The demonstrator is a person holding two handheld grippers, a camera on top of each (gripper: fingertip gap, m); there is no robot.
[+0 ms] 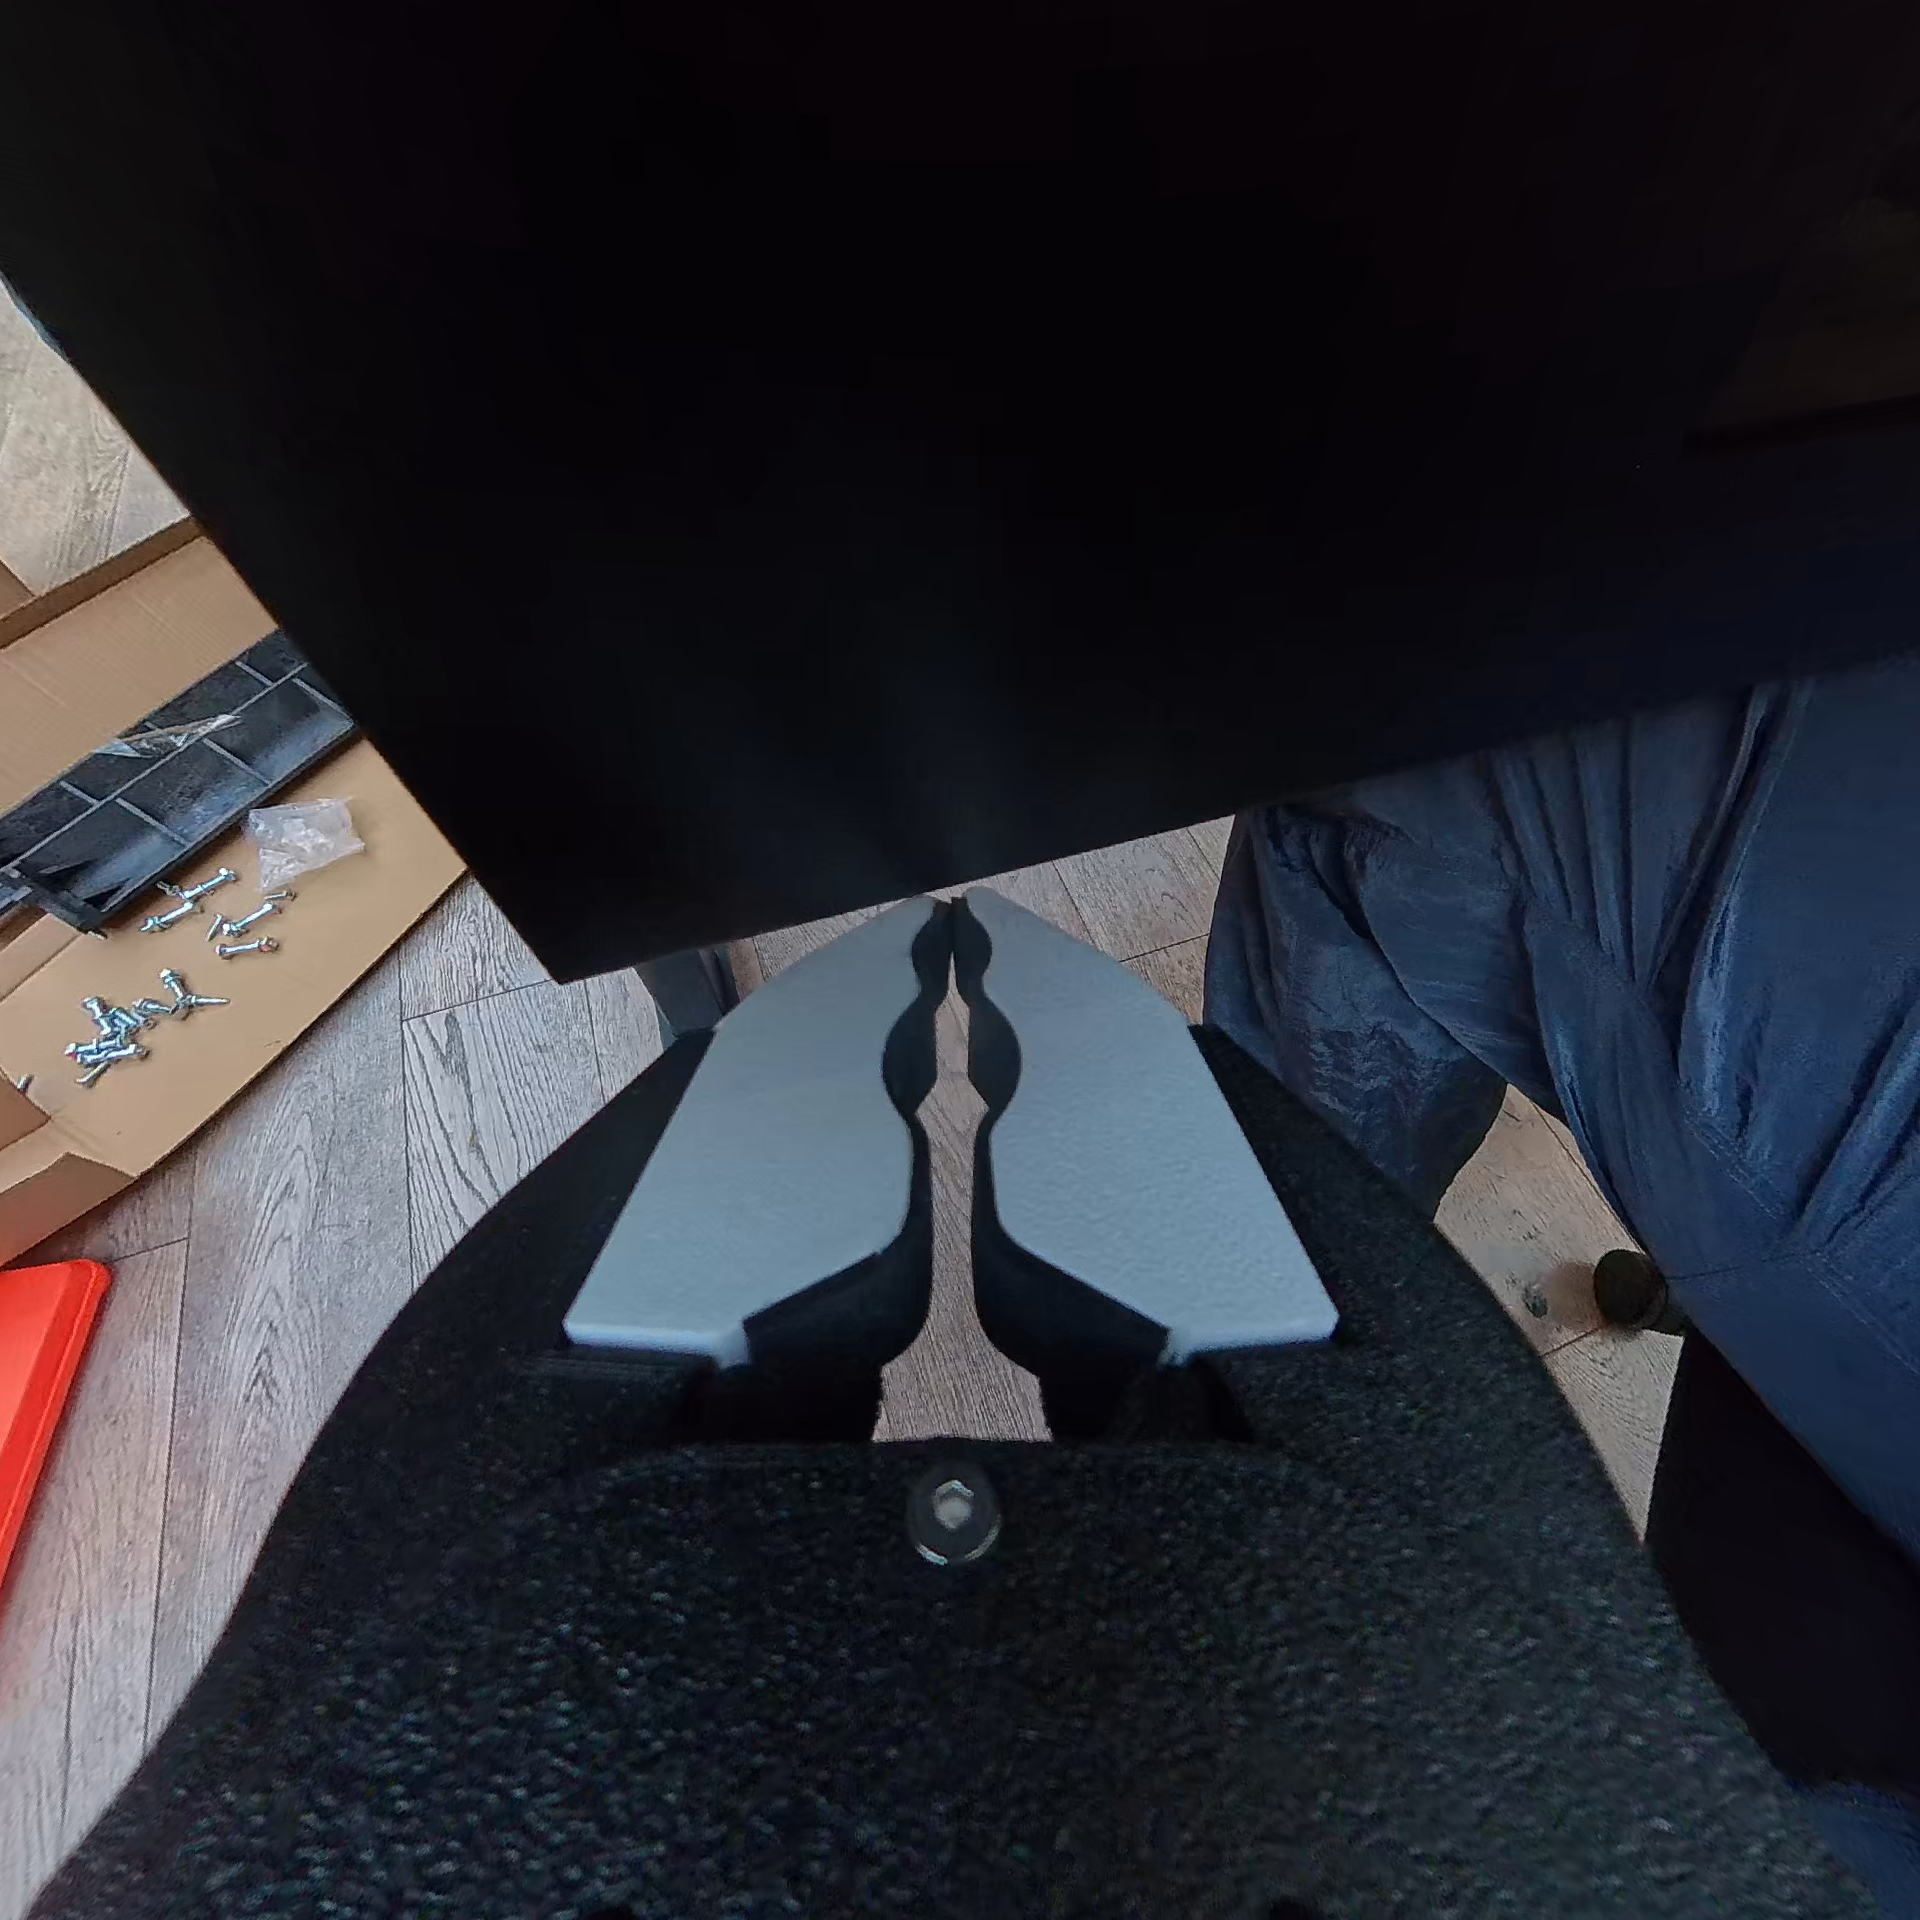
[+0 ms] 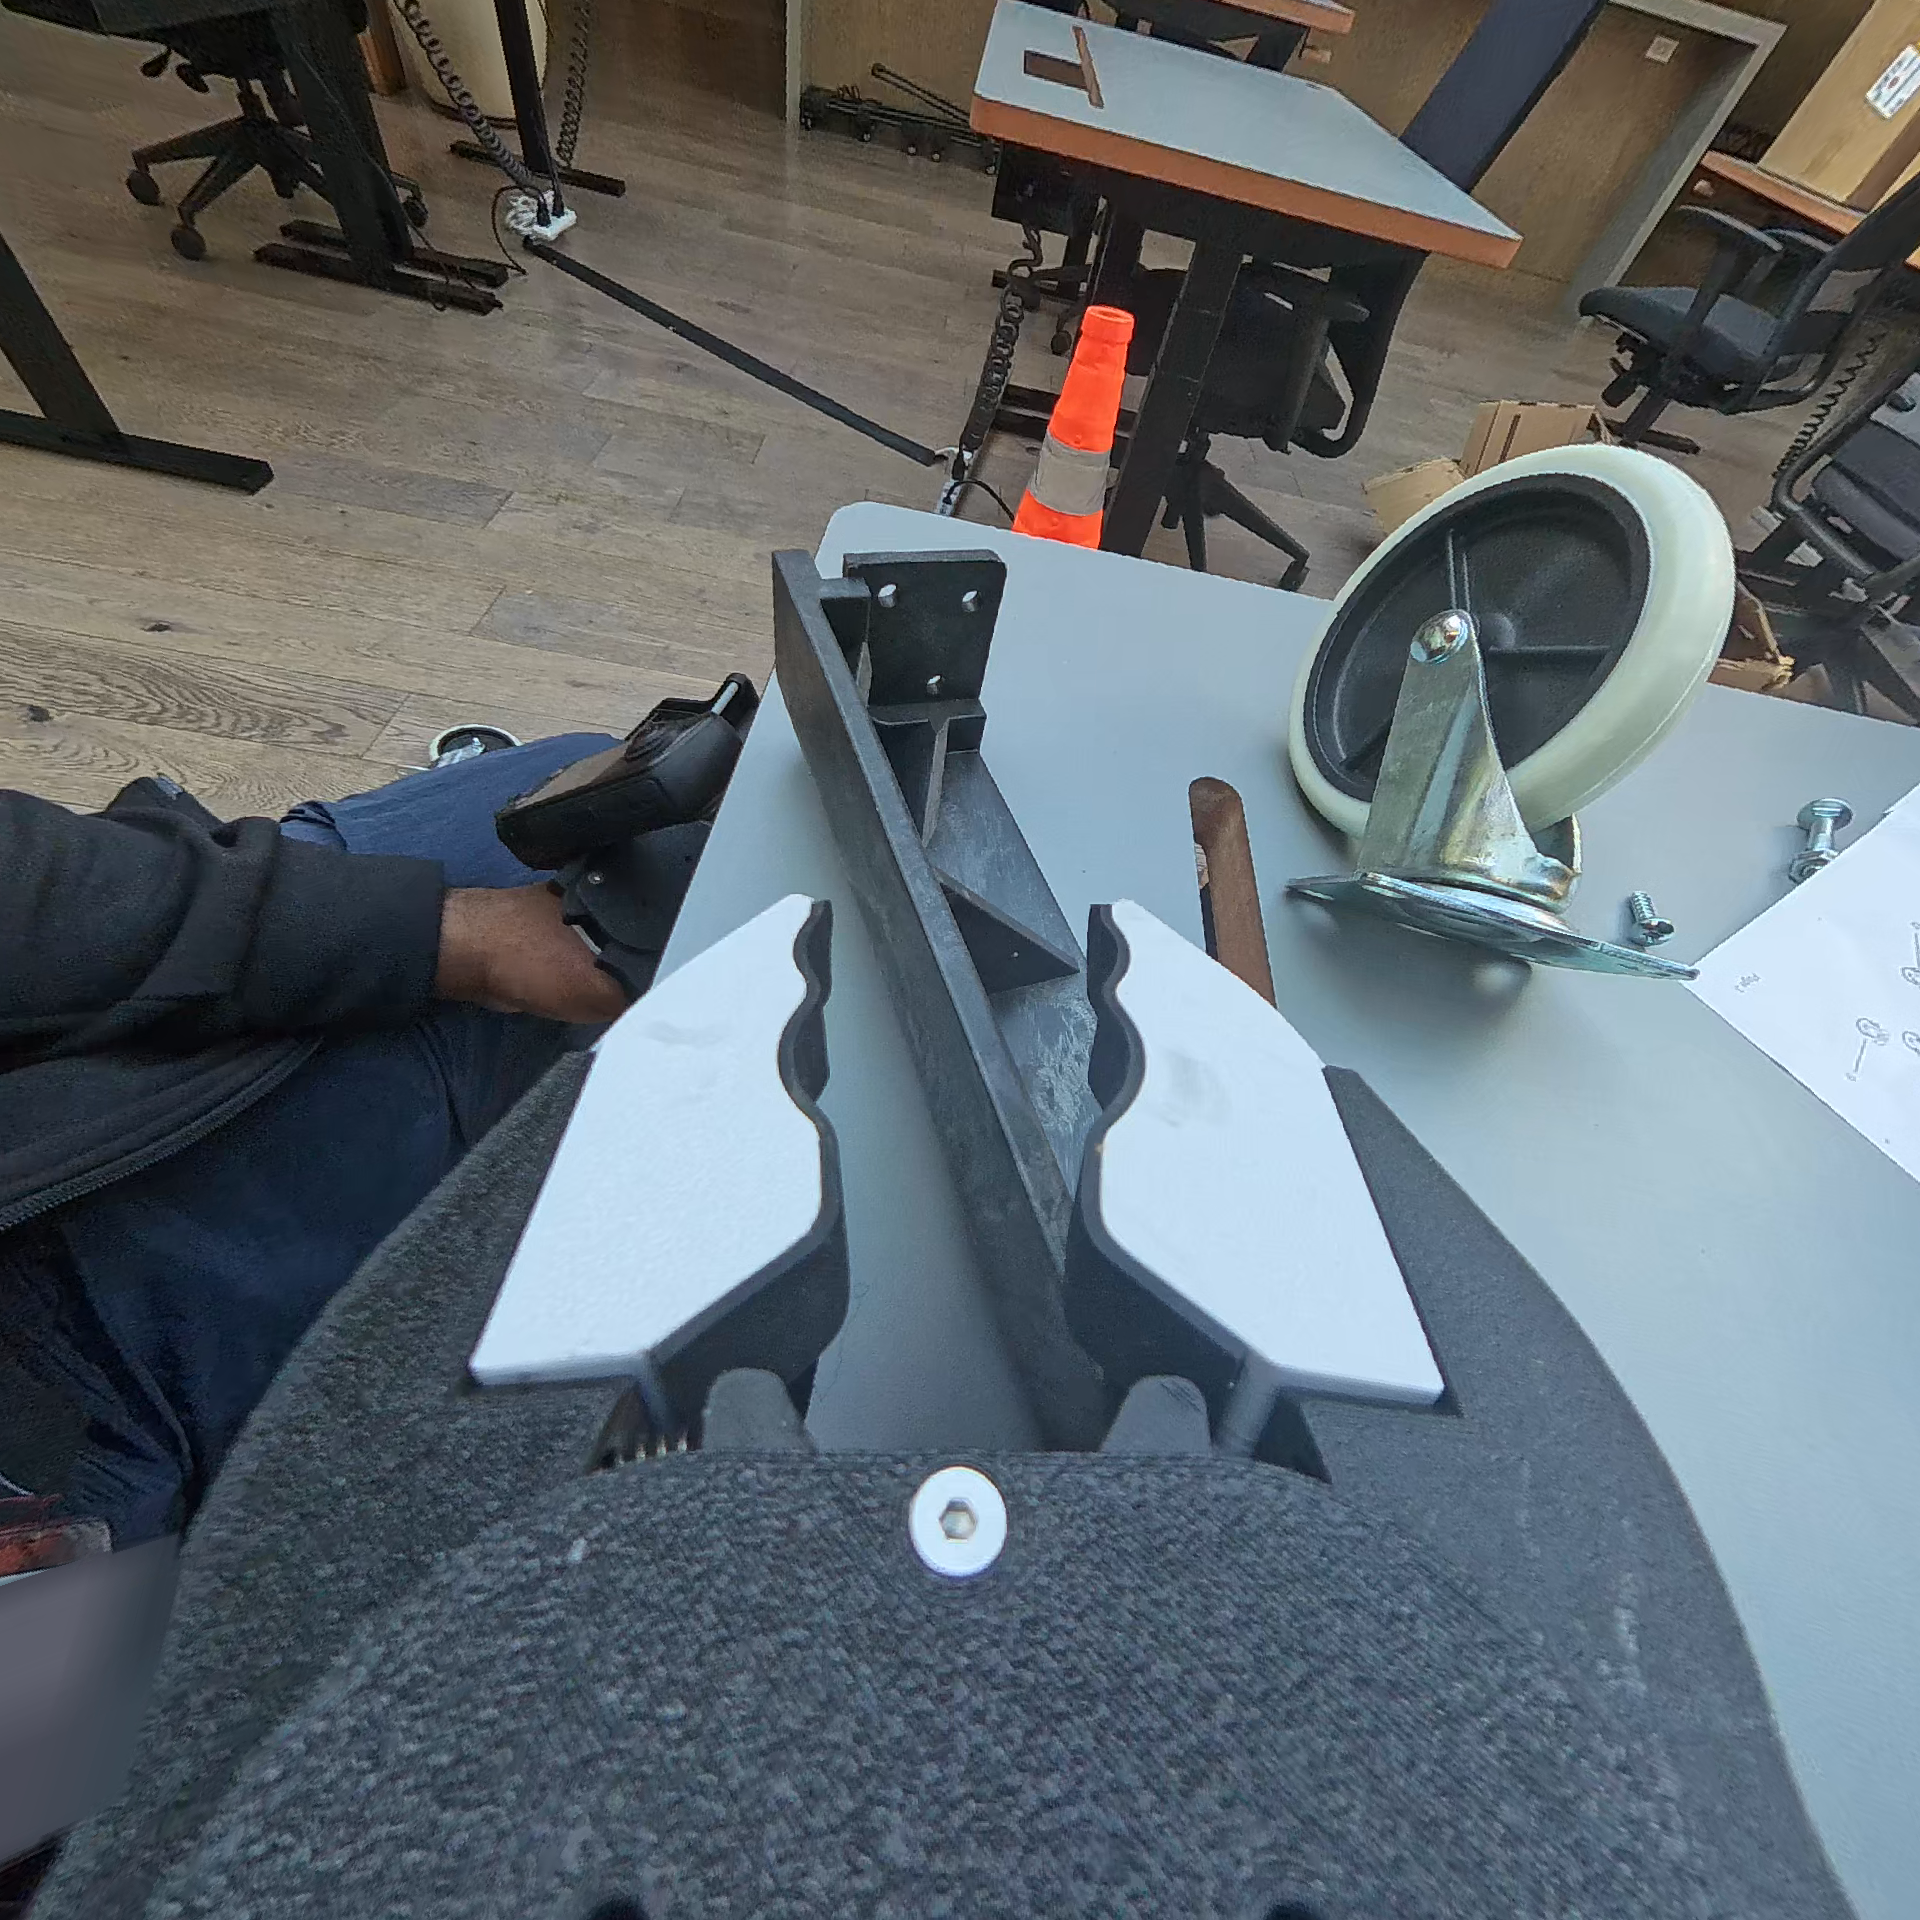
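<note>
Right gripper astride black bracket, lengthwise.

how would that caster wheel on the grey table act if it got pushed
The caster wheel probably feels heavy for its size, given its steel fork and plate. Standing on the flat mounting plate with the wheel up, it would likely slide or tip over rather than roll. Hard push: possibly topples toward the loose bolts.

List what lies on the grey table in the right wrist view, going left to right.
Black bracket between the open right gripper fingers → brown slot → caster wheel on its metal plate → loose bolts → white paper sheet.
</note>
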